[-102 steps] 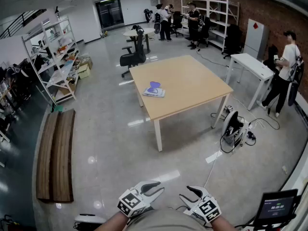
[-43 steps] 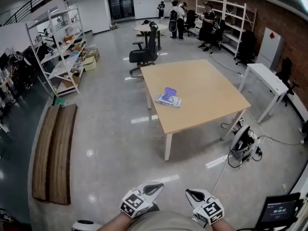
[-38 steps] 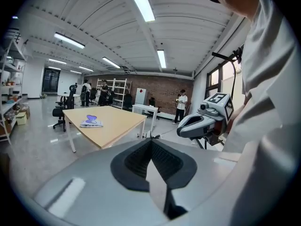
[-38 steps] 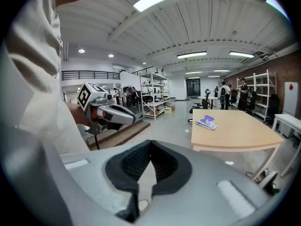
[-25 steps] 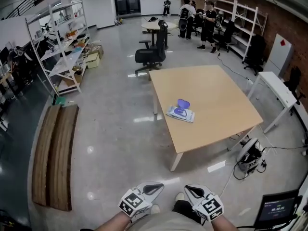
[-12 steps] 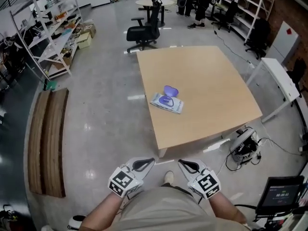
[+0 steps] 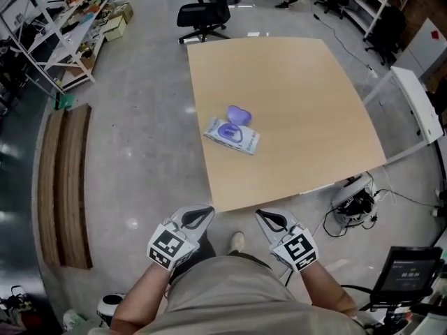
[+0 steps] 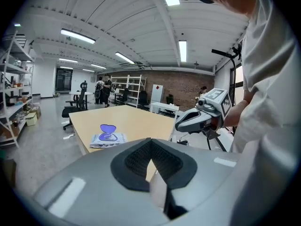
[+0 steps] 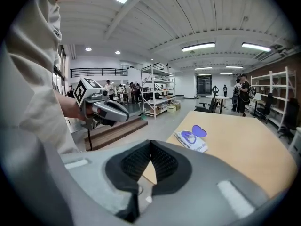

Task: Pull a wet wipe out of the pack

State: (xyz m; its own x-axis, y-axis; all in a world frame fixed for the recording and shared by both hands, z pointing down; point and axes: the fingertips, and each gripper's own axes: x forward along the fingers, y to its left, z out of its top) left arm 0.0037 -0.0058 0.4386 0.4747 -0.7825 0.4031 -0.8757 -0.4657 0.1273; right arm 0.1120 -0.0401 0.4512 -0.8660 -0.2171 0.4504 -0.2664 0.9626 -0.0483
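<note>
- Head view: a square table (image 7: 300, 96) with a pale, smooth wooden top stands on a glossy grey floor (image 7: 133, 166). Long dark wooden planks (image 7: 63, 180) lie to its left, and an office chair (image 7: 204, 11) and a metal shelving rack (image 7: 66, 26) stand beyond.
- The wet-wipe pack (image 7: 232, 135) lies flat near the table's left edge. It is a soft white pouch with purple print. Its long axis runs diagonally from upper left to lower right.
- Its rounded purple flip lid (image 7: 239, 114) is open and sits on the far side of the pack.
- The left gripper (image 7: 207, 211) and right gripper (image 7: 260, 215) are held over the floor just short of the table's near edge, well apart from the pack. Both point towards the table.
- Left gripper view: the black ribbed pads meet at a point, pressed together with nothing between them. The pack lies ahead on the table, its open lid upright. A brick wall (image 8: 178, 86) closes the room behind.
- Right gripper view: the jaws are likewise pressed together and empty. The pack lies ahead, close to the table's left edge, with its lid on the far side.
</note>
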